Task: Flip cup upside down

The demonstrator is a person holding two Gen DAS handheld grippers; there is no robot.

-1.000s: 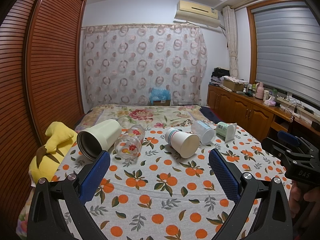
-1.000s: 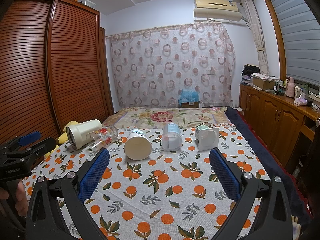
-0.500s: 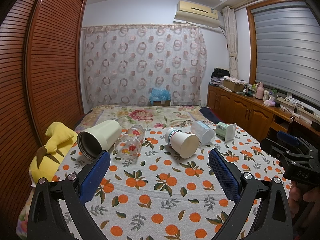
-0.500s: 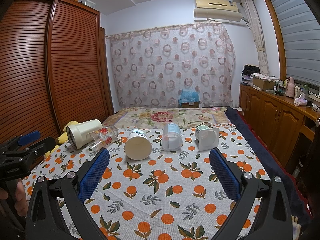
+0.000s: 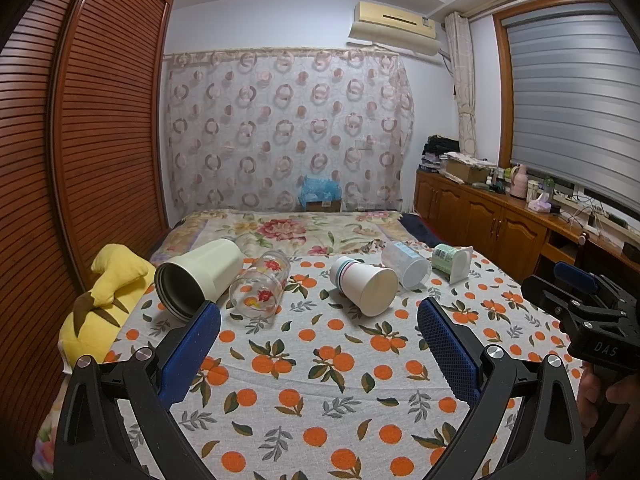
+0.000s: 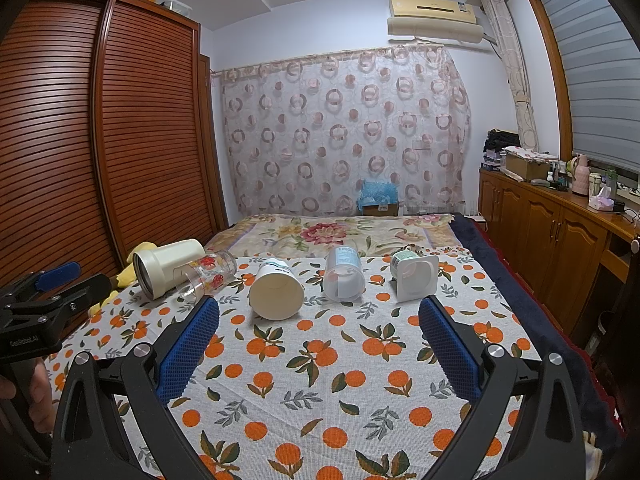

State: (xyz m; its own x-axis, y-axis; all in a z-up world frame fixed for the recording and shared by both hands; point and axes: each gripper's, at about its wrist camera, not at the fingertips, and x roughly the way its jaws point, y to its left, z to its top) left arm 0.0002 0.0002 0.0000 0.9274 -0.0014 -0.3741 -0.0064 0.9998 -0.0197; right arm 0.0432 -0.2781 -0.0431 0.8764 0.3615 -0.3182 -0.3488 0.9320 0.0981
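Surface: orange-print cloth (image 6: 320,380) over a bed, bedroom behind
Cups: five in a row, all on their sides; paper cup (image 6: 276,292) mid-row, cream tumbler (image 5: 200,276) far left
Left gripper (image 5: 318,340): fingers wide apart, nothing held, short of the cups
Right gripper (image 6: 318,340): same, spread wide, empty

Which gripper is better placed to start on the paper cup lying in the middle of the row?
Right, probably. The paper cup lies almost straight ahead of the open right gripper, mouth toward it. The left gripper, also open, sits closer to the cream tumbler and glass.
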